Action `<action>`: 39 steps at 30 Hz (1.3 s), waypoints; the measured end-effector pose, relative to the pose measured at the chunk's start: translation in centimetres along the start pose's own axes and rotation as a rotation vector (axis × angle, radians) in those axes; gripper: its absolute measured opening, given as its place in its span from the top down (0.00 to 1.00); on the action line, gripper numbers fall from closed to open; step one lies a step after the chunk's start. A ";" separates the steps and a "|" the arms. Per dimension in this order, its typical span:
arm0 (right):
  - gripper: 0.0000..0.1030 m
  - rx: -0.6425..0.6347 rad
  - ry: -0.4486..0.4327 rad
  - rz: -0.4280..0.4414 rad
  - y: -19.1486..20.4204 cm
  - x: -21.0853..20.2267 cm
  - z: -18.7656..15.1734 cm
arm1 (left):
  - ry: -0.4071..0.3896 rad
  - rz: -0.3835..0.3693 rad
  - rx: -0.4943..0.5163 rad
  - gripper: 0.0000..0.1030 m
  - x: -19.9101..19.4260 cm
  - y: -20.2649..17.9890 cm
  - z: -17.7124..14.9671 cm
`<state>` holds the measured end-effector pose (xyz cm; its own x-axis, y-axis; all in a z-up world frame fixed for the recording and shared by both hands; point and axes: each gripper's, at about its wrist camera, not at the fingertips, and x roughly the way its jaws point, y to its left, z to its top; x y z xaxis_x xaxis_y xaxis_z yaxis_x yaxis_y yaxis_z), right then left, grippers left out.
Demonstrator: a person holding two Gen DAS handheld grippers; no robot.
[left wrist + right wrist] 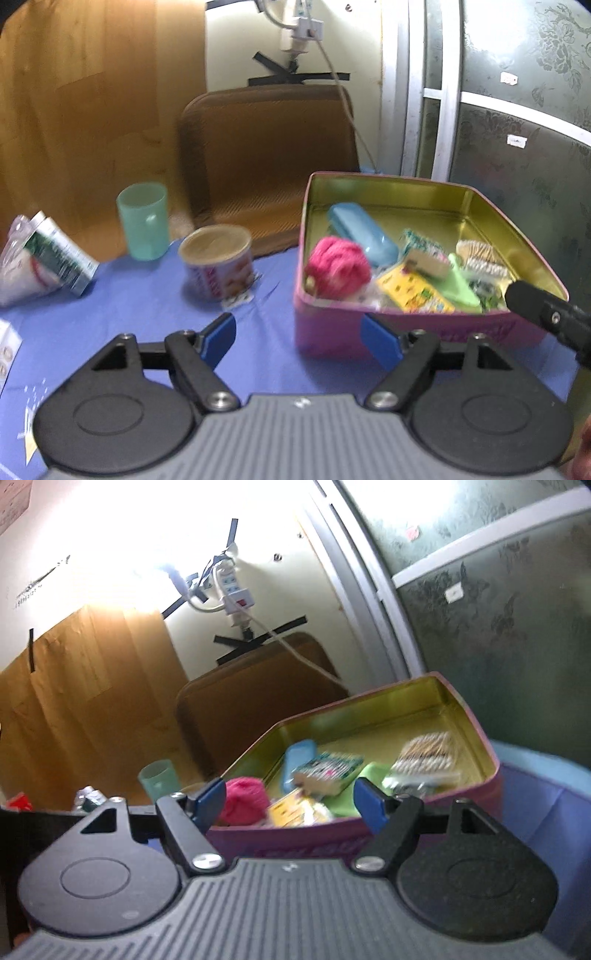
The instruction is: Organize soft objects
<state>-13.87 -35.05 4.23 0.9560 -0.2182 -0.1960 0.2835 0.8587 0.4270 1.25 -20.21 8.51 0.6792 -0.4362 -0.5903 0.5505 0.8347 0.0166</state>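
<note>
Blue cloth (140, 306) covers the table, and out at the far left of it sits a crumpled plastic bag with a carton (40, 258), soft and crinkly by the look of it, well apart from either tool; I'd judge it light and slippery, best pinched on a fold of the film rather than on the stiff box inside. Moving right, a mint-green cup (143, 220) and a printed tin can (218, 266) stand near each other, both rigid, not our business. Now the left gripper (297, 334): its blue pads stand wide apart with nothing but bare cloth between them, empty, aimed at the gap between the can and the pink tin box (332, 332). The box is right there, its near-left corner just beside the right-hand pad. Inside, tucked into that near-left corner, is the pink yarn ball (338, 267), fluffy, light, certain to squash, so a gentle squeeze across its middle should do, though strands could snag. Beside it lie a blue case (364, 234), a yellow packet (413, 295) and a green piece (460, 286), blurred. Over to the right gripper (290, 801): also spread open and empty, hovering at the near wall of the box, the yarn ball just beyond its left pad, and the striped packet (424, 760) farther right.
</note>
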 end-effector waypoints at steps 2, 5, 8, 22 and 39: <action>0.24 0.013 0.021 0.016 0.5 0.0 -0.4 | 0.011 0.008 -0.010 0.25 -0.4 0.7 -0.8; 0.23 0.018 0.046 0.025 1.3 0.0 -0.9 | 0.026 0.019 -0.021 0.24 -0.7 1.5 -1.9; 0.22 0.026 0.054 0.033 1.8 0.0 -1.1 | 0.029 0.025 -0.028 0.08 -1.0 2.2 -2.7; 0.20 -0.002 0.109 0.043 3.8 0.6 -2.4 | 0.055 0.024 -0.035 0.00 -1.0 3.4 -4.9; 0.11 0.008 0.120 0.011 3.9 1.0 -2.6 | 0.102 0.027 -0.055 0.00 -0.3 3.9 -5.5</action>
<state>-11.97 -30.72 3.39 0.9434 -0.1514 -0.2950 0.2740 0.8570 0.4364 0.53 -14.99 4.31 0.6386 -0.3792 -0.6697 0.5037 0.8638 -0.0088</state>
